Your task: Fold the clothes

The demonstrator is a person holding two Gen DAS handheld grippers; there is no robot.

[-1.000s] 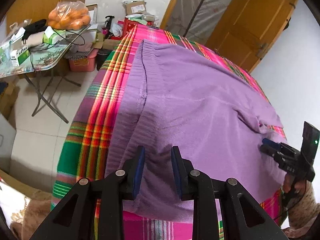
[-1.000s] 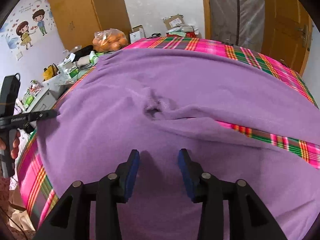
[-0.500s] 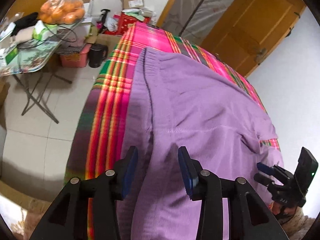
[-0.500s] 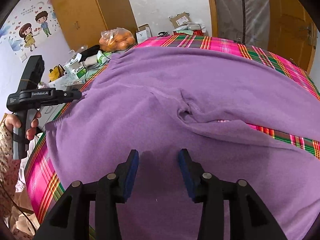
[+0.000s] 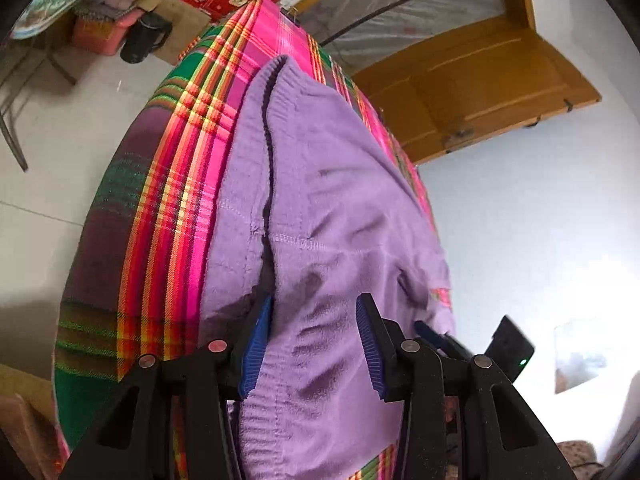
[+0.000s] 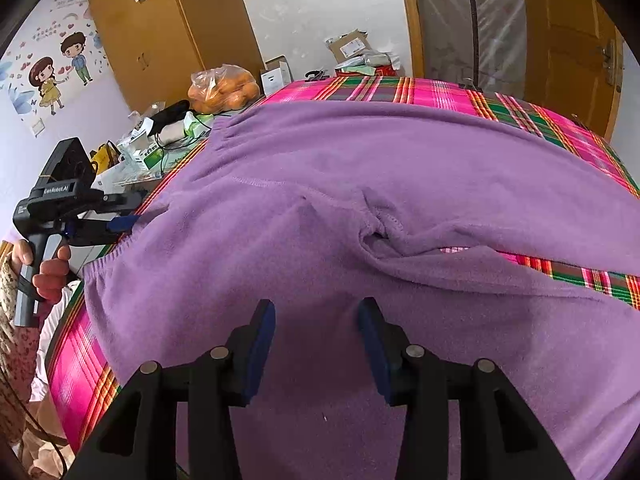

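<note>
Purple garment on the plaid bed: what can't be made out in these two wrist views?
- Purple garment: the right edge of the right wrist view cuts off its legs, so their ends are unseen.
- Near waistband: partly hidden behind the left gripper in the left wrist view.
- Right gripper: mostly hidden there.

A wooden wardrobe (image 6: 168, 36) stands against the white wall, beside cartoon wall stickers (image 6: 56, 72). A wooden door (image 5: 472, 84) stands right; pale floor tiles (image 5: 60, 128) lie left.

Home bedroom: wooden wardrobe (image 6: 168, 32), cartoon wall stickers (image 6: 52, 76), plaid-covered bed (image 6: 440, 92).
</note>
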